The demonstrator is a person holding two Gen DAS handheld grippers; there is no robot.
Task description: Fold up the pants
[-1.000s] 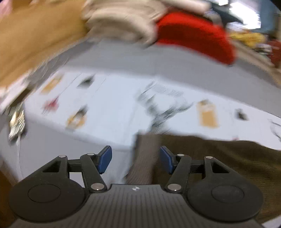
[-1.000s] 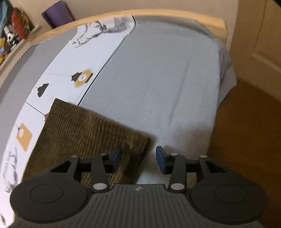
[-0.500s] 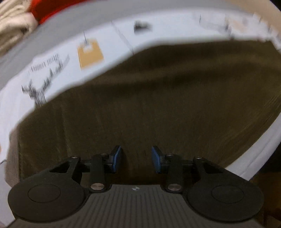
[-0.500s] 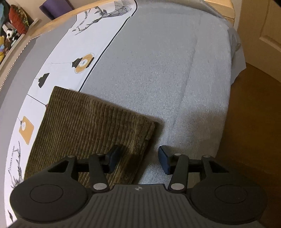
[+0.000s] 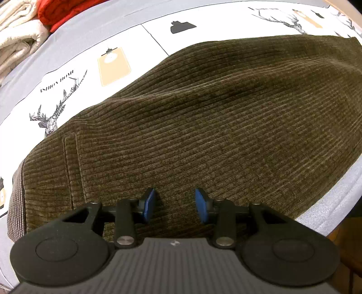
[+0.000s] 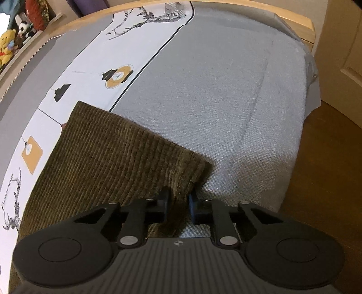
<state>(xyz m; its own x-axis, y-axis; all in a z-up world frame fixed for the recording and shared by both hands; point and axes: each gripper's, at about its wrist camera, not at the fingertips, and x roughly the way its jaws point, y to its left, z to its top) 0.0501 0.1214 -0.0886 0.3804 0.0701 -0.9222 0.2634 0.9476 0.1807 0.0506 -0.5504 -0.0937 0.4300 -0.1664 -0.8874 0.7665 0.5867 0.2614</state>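
Olive-brown corduroy pants [image 5: 203, 117] lie flat on the bed and fill most of the left wrist view. My left gripper [image 5: 176, 203] points down at their near edge. It is open, its blue pads [image 5: 149, 202] sit apart just above the ribbed cloth, and no fold is pinched between them. In the right wrist view the pants [image 6: 101, 153] end in a squared hem corner. My right gripper [image 6: 178, 203] is closing on that corner, and bunched cloth fills the narrow gap between its pads.
A white printed sheet [image 5: 74, 74] with deer and lantern motifs lies under the pants, beside a grey bedspread [image 6: 226, 90]. Folded cream blankets [image 5: 15, 34] and a red item [image 5: 63, 11] sit at the far left. Stuffed toys [image 6: 13, 38], wooden bed frame [image 6: 294, 20], floor [image 6: 328, 169].
The left gripper swung from the pants' end to over their middle, dropped close to the cloth, and its jaws narrowed. The right jaws closed from wide apart onto the hem corner.
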